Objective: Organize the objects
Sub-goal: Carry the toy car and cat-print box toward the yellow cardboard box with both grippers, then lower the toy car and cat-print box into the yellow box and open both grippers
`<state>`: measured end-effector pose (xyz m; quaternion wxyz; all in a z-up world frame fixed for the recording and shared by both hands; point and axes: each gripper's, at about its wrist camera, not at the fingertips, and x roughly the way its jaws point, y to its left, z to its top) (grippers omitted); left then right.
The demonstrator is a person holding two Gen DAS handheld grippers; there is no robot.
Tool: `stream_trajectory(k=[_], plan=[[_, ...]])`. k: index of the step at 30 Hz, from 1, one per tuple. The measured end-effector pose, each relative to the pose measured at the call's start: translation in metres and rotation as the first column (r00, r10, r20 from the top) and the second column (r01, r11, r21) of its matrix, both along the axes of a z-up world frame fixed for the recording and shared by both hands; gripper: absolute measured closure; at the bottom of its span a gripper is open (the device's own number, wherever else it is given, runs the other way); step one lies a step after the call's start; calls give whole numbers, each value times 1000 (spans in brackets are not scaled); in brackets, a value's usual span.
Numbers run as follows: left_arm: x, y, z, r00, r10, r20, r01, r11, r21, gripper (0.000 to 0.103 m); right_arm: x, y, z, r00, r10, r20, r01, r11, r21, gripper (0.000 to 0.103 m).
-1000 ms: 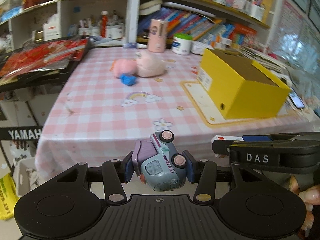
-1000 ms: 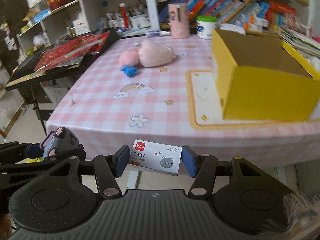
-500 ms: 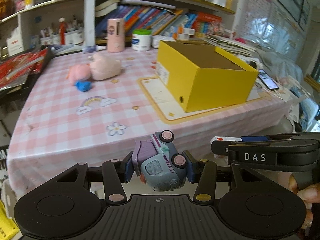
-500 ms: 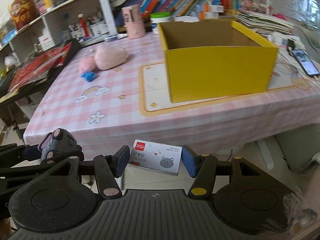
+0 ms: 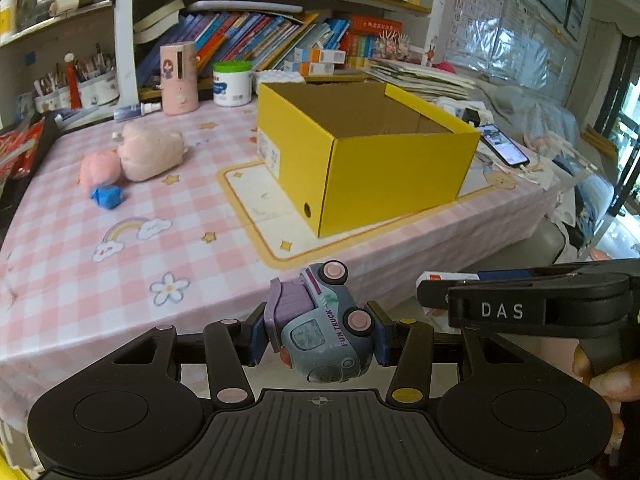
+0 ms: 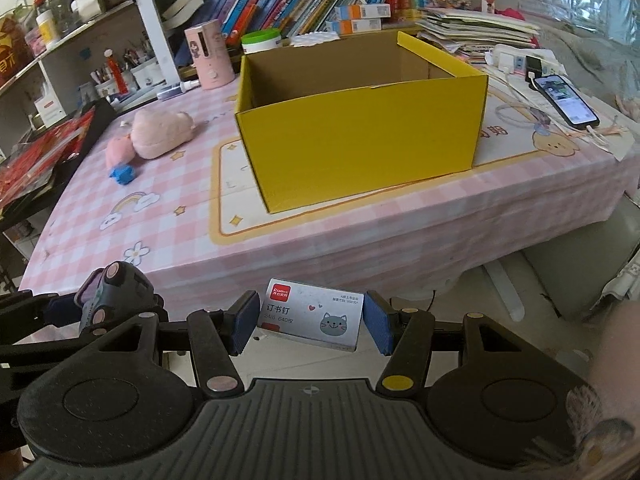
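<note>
My left gripper (image 5: 318,334) is shut on a grey and purple toy truck (image 5: 320,328), held off the table's front edge. My right gripper (image 6: 310,322) is shut on a small white staple box (image 6: 312,314) with a cat drawing, also in front of the table. The right gripper shows at the right of the left wrist view (image 5: 520,300), and the truck shows at the left of the right wrist view (image 6: 114,292). An open yellow cardboard box (image 6: 360,128) stands on the table ahead; its inside looks empty. It also shows in the left wrist view (image 5: 368,156).
A pink plush toy (image 5: 148,152) and a small blue object (image 5: 107,196) lie on the pink checked tablecloth (image 5: 120,260) to the left. A pink canister (image 5: 178,78) and white jar (image 5: 233,84) stand at the back. A phone (image 6: 566,98) lies right. Bookshelves stand behind.
Both grippers have swung right and a little closer, so the yellow box now sits ahead of them. Each still holds its object.
</note>
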<state>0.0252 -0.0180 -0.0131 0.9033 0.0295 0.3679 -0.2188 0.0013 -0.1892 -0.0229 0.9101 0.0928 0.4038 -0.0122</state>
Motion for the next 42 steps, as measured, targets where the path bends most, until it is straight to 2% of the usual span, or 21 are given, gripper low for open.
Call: stream_trajectory(k=[16, 27, 33, 42], plan=[[38, -54, 19, 993, -50, 111, 53, 998, -18, 55, 43, -55, 13, 999, -33, 37, 33, 999, -2, 48], [68, -86, 40, 966, 18, 257, 6, 996, -91, 55, 78, -97, 49, 969, -36, 246, 45, 999, -28, 48], [92, -104, 43, 962, 61, 267, -38, 995, -92, 55, 104, -118, 62, 948, 12, 317, 8, 998, -61, 48], [116, -123, 37, 962, 116, 246, -107, 993, -49, 55, 143, -135, 56, 947, 101, 304, -82, 994, -75, 48]])
